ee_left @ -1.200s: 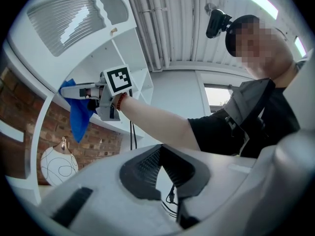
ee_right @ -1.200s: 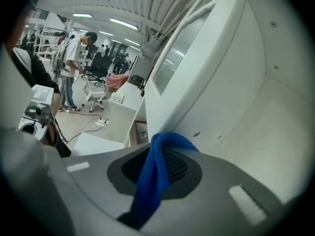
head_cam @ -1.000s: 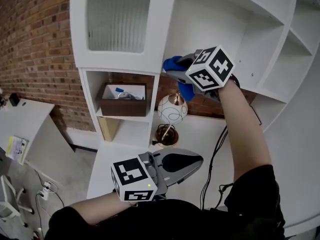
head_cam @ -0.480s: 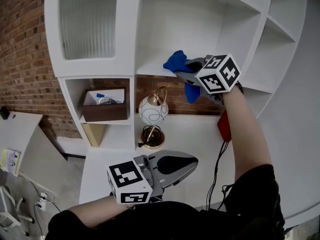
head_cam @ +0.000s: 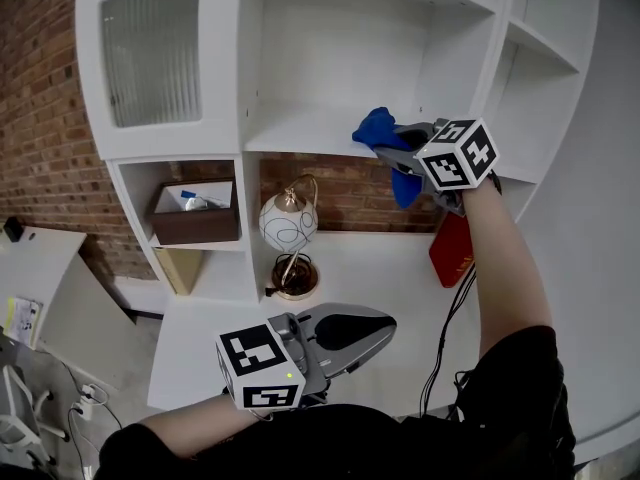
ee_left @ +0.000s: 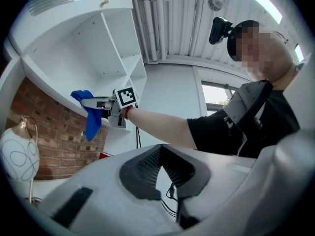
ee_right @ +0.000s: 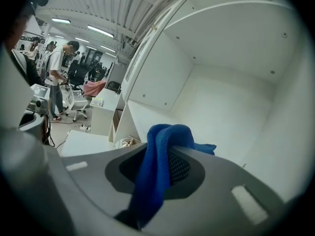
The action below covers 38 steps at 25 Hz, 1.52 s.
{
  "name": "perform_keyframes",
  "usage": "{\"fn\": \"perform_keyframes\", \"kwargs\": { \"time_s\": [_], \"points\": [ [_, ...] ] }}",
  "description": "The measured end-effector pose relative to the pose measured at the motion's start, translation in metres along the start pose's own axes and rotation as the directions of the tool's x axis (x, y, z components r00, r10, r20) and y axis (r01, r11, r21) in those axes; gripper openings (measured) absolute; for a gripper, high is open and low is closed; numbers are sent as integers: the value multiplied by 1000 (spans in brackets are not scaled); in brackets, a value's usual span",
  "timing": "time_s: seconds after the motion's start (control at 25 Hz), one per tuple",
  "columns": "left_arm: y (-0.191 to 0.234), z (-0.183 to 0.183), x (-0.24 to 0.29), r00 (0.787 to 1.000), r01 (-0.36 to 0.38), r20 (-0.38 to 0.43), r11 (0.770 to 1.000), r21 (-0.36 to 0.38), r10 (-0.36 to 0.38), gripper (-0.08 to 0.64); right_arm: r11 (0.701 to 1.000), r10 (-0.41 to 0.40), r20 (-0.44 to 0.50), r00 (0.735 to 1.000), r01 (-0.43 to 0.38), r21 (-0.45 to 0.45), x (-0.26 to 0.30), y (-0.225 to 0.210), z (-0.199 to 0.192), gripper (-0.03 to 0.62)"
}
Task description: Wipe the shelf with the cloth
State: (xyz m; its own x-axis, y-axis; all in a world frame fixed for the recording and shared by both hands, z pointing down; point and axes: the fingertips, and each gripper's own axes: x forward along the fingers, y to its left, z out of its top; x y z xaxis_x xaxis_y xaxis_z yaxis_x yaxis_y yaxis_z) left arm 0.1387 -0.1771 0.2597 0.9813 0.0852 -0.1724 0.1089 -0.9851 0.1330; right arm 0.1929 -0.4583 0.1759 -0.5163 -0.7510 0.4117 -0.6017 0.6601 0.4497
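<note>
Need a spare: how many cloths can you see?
1: the blue cloth, pinched in the right tool at the edge of the shelf. More could be hidden in the brown box.

Lamp [head_cam: 288,223]: white globe with black loop lines, on a brass base.
Brown box [head_cam: 195,213]: open-topped, left of the lamp; white and blue contents.
Red flat item [head_cam: 452,250]: leaning, right of the lamp.
Ribbed glass door [head_cam: 150,53]: above the box.
Brick wall [head_cam: 40,88]: far left.

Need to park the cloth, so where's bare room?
The shelf left of the cloth is bare up to its side wall. The counter between lamp and red object is free. The cubby with the brown box is crowded.
</note>
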Motion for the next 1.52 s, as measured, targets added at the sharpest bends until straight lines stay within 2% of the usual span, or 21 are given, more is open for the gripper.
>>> {"fn": "perform_keyframes", "kwargs": {
  "time_s": [0.48,0.92,1.36,1.52],
  "points": [
    [-6,-18,46,999,-40,9,999,-30,41,-2,1000,-12,23,1000,12,-13,-28,-21,-26,67],
    [-17,-28,58,993,-120,8,993,-10,120,-2,999,-33,84,996,34,-11,-39,-26,-30,55],
    [-27,-45,58,981,-194,18,981,-10,194,-2,992,-122,202,972,115,47,-51,-35,-26,55],
    [-27,-49,56,979,-201,17,979,-13,201,-2,985,-172,289,942,160,67,-57,-36,-22,52]
  ]
}}
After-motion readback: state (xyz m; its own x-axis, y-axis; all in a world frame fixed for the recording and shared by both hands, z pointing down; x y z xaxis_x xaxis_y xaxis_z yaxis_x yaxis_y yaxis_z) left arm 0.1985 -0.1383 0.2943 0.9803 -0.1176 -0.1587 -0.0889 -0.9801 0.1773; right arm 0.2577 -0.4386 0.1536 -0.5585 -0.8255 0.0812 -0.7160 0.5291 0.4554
